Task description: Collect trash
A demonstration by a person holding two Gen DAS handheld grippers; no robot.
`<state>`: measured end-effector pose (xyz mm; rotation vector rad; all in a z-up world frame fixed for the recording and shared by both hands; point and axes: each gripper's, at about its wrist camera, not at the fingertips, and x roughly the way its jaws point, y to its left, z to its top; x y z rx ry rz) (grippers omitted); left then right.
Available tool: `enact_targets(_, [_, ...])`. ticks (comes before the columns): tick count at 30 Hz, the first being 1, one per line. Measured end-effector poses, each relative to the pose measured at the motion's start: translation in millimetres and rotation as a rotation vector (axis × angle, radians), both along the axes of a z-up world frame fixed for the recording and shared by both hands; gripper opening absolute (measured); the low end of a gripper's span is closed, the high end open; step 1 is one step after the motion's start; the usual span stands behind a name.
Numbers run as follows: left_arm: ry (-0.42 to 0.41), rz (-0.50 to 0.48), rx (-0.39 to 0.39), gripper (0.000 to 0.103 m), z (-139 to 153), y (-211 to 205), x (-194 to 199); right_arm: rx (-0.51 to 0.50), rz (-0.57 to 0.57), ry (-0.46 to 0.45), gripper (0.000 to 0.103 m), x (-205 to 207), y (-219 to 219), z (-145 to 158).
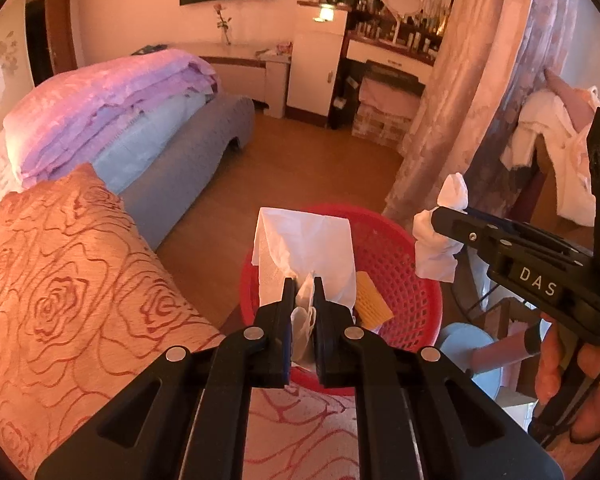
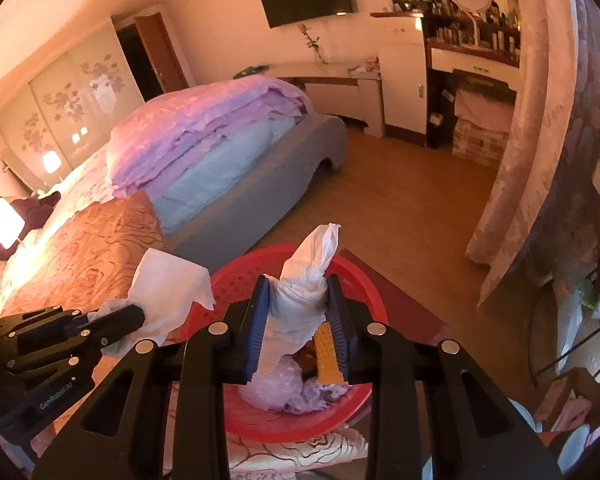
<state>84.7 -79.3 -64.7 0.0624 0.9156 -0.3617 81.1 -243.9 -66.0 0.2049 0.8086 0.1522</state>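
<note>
In the left wrist view, the left gripper (image 1: 303, 280) sat at the bottom centre of the frame with its jaws drawn almost together, pinching a flat white tissue (image 1: 306, 250). The tissue stood up from the fingertips and fanned out above them, over the red basket (image 1: 400, 260) just behind it in the middle of the frame. A yellow perforated piece (image 1: 374, 302) lay inside the basket, to the right of the tissue.

At the right edge of that view, the right gripper (image 1: 436, 218) reached in from the side, held by a hand (image 1: 556, 364) at the lower right. A crumpled white tissue wad (image 1: 440, 240) was clamped at its tip, beside the basket's right rim.

In the right wrist view, the right gripper (image 2: 298, 304) filled the lower centre, its jaws only partly open and pressed on both sides of the twisted wad (image 2: 300, 300), which rose in a point above the fingertips. The basket (image 2: 236, 276) lay directly behind and beneath, with pale purple plastic wrap (image 2: 284, 394) and the yellow piece (image 2: 328, 354) inside. The left gripper (image 2: 140, 314) showed at lower left, its tissue (image 2: 168, 284) overlapping the basket's left rim. An orange rose-patterned cushion (image 2: 88, 256) lay at the left.
</note>
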Motion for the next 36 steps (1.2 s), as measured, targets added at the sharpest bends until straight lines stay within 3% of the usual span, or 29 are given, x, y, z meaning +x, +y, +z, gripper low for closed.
enact_targets(8, [0.035,-0.011,0.015,0.012,-19.3,-10.3,16.9,0.013,-0.009,0.062,0.030,13.0,-5.3,-26.6])
enact_targets(9, [0.038,-0.009,0.013,0.017,-20.4,-10.6,18.3,0.021,-0.003,0.067,0.030,14.2,-4.8,-29.6])
enact_targets(11, [0.036,0.002,0.008,0.039,-22.3,-9.8,20.7,0.025,-0.003,0.070,0.032,15.7,-4.3,-32.1])
enact_targets(13, [0.018,0.013,0.002,0.052,-21.8,-8.6,21.4,0.025,-0.001,0.066,0.037,15.9,-3.4,-33.7])
enact_targets(18, [-0.003,0.033,0.005,0.065,-20.6,-7.2,23.1,0.036,-0.004,0.062,0.049,16.1,-3.3,-34.5])
enact_targets(25, [-0.010,0.077,0.001,0.072,-16.2,1.5,21.7,0.036,-0.029,0.052,0.059,14.2,-5.2,-31.7])
enact_targets(36, [-0.086,0.097,0.047,0.079,-2.5,2.7,7.7,0.009,-0.079,0.026,0.075,6.9,-5.7,-26.6])
